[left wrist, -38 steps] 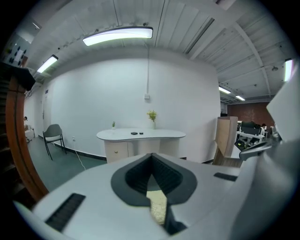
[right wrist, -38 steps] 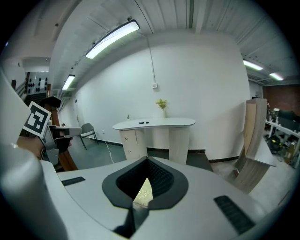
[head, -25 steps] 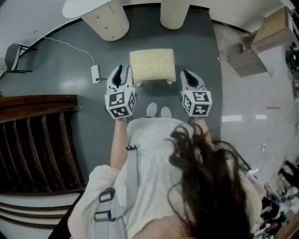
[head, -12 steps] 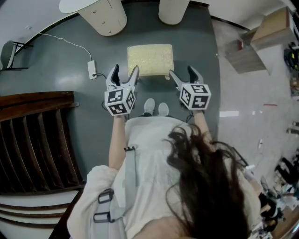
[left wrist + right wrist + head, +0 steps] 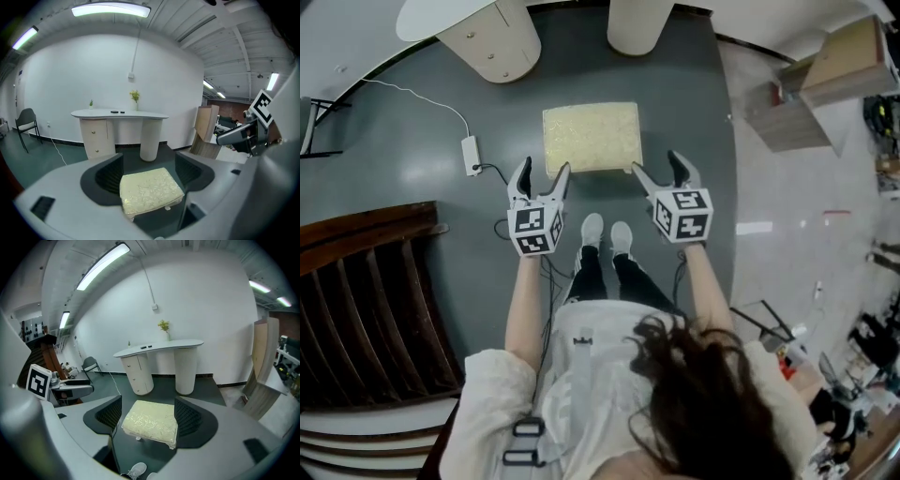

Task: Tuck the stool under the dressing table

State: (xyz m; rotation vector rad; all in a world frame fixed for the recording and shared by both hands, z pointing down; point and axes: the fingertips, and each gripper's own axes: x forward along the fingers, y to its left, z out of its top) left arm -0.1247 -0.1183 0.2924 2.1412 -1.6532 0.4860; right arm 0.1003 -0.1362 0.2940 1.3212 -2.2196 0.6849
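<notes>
A low stool with a pale yellow cushion point(image 5: 592, 137) stands on the dark green floor, in front of a cream dressing table point(image 5: 492, 33) with a drawer pedestal and a round leg point(image 5: 639, 23). My left gripper point(image 5: 539, 177) hangs open near the stool's near left corner, apart from it. At the near right corner my right gripper point(image 5: 656, 171) is open too, with nothing gripped. The left gripper view frames the stool point(image 5: 150, 190) between open jaws point(image 5: 149, 174), the table point(image 5: 117, 129) behind it. The right gripper view frames the stool point(image 5: 151, 422) between open jaws point(image 5: 149, 416) as well.
A power strip and white cable point(image 5: 470, 154) lie on the floor left of the stool. A dark wooden slatted frame point(image 5: 366, 300) fills the left side. Wooden boards point(image 5: 825, 75) lean at the right. The person's white shoes point(image 5: 605, 234) stand just behind the stool.
Both grippers have gone from shut to open and dropped lower toward the stool's near corners. The person has bent forward, and the shoes now show farther from the stool.
</notes>
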